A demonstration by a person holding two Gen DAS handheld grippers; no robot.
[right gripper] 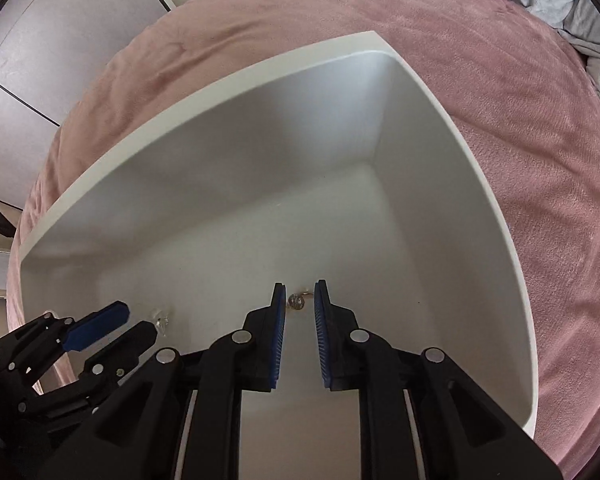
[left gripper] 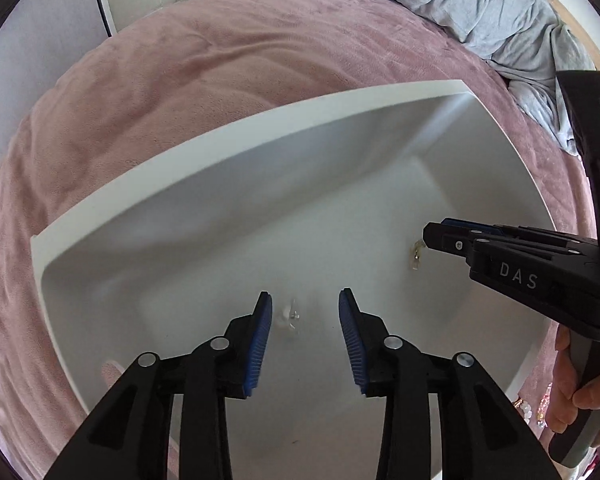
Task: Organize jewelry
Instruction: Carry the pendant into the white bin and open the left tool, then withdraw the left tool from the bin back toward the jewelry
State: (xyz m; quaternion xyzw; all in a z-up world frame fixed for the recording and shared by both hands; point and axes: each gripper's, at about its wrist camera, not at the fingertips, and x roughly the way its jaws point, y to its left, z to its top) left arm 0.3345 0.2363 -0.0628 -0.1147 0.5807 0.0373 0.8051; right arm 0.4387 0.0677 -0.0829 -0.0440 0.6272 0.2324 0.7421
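Note:
A white box [left gripper: 228, 148] sits on a pink blanket; it also shows in the right wrist view [right gripper: 204, 108]. My left gripper [left gripper: 305, 300] is open inside it, above a small clear jewel piece [left gripper: 290, 318] lying on the box floor, also seen in the right wrist view [right gripper: 161, 320]. My right gripper [right gripper: 300, 292] is inside the box too, its jaws a small way apart with a small gold and clear earring [right gripper: 297, 301] between the tips; I cannot tell if they touch it. In the left wrist view the earring [left gripper: 416, 256] hangs at the right gripper [left gripper: 430, 236].
The pink blanket [left gripper: 180, 60] covers the bed around the box. A grey crumpled sheet [left gripper: 480, 4] lies at the far right. More beaded jewelry [left gripper: 530, 410] lies on the blanket by the box's near right corner, beside the hand.

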